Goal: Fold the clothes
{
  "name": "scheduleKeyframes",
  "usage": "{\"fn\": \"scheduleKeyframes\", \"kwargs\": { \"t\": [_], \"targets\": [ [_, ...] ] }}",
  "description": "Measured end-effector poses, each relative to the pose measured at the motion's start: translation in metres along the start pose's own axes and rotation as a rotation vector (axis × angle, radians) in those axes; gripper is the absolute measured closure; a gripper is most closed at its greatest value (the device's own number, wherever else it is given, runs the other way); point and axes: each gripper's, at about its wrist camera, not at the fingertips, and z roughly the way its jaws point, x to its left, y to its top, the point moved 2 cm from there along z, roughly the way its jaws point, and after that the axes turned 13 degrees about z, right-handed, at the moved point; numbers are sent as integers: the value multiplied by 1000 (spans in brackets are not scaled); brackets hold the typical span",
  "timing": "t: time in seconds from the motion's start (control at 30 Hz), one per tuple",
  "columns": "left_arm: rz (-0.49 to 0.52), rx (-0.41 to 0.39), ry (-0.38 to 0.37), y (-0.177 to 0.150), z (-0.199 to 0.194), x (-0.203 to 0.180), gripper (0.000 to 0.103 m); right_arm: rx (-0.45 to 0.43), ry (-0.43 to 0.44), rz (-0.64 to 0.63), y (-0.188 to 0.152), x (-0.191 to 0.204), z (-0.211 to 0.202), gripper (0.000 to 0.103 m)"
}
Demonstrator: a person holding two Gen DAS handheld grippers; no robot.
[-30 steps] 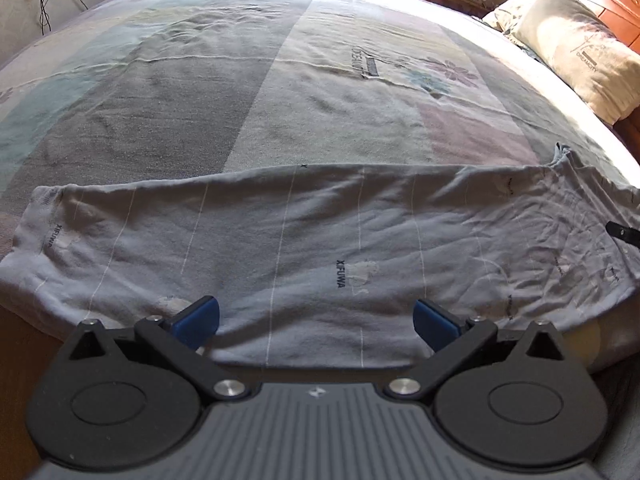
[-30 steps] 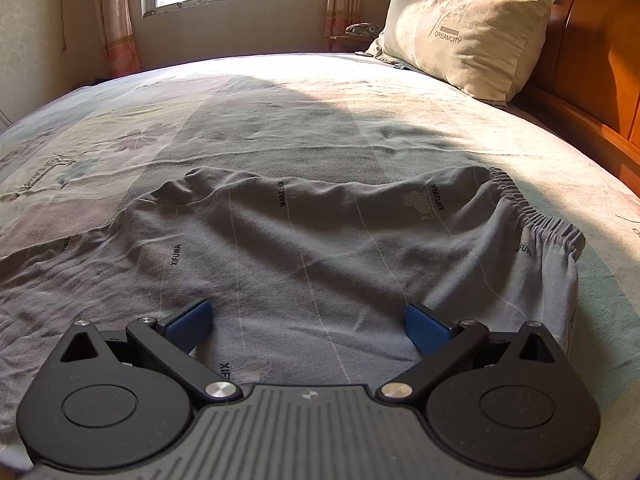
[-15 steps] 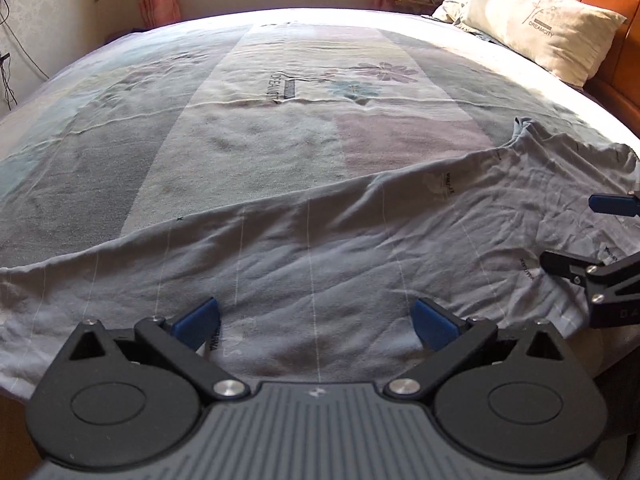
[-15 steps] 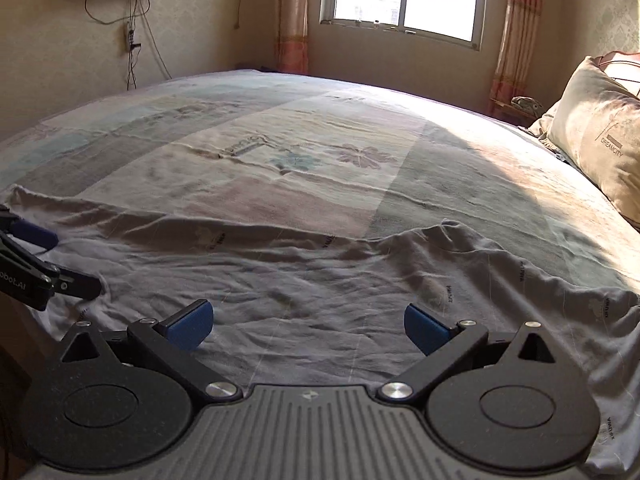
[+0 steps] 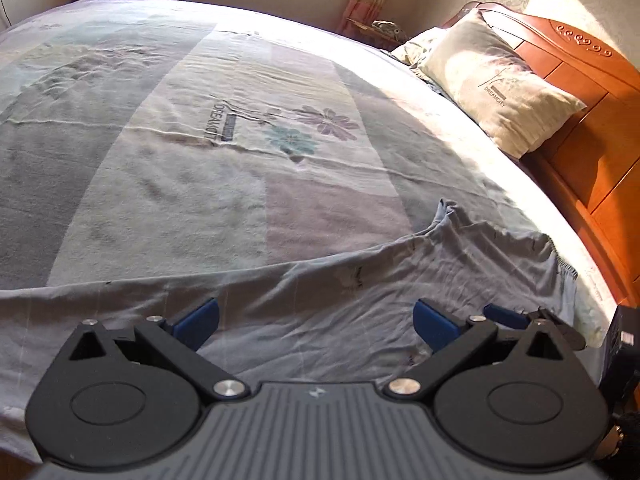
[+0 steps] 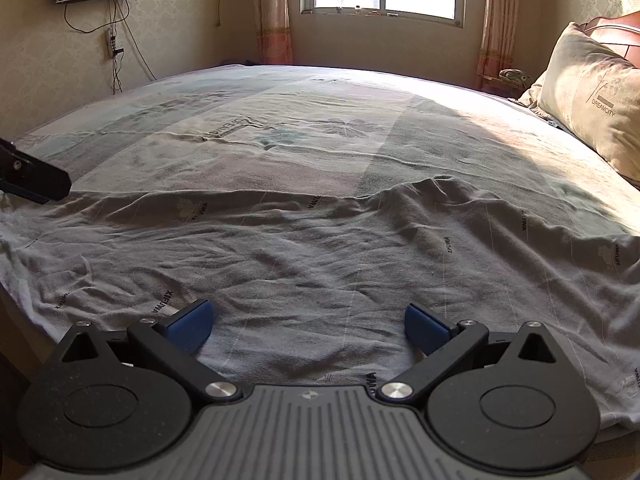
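Holding both tongs spread wide with nothing between their blue pads, I have my left tongs (image 5: 316, 320) and my right tongs (image 6: 307, 322) low over the grey pajama trousers (image 6: 320, 256). The trousers lie wrinkled along the near edge of the bed (image 5: 200, 184), stretched lengthwise from side to side, their thin pale stripes and small printed lettering facing up. In the left wrist view the gathered waistband (image 5: 562, 264) sits toward the headboard end, near the bed's near corner, and my right tongs peek in just beside my left ones. A beige pillow (image 5: 496, 84) leans against the wooden headboard (image 5: 592, 92), well apart from the trousers.
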Motion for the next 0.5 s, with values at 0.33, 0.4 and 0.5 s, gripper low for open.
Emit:
{"fn": "scheduleKeyframes", "kwargs": {
  "t": [0.33,0.4,0.5],
  "targets": [
    [-206,20,-173,17,71,17,1,44,76,44,8,-4,-1,0],
    [-236,32,-173,24,69,19,1,60,71,21,9,-2,-1,0],
    [-216,35,-184,36,65,9,1,81,64,-20,6,2,-2,0]
  ]
}}
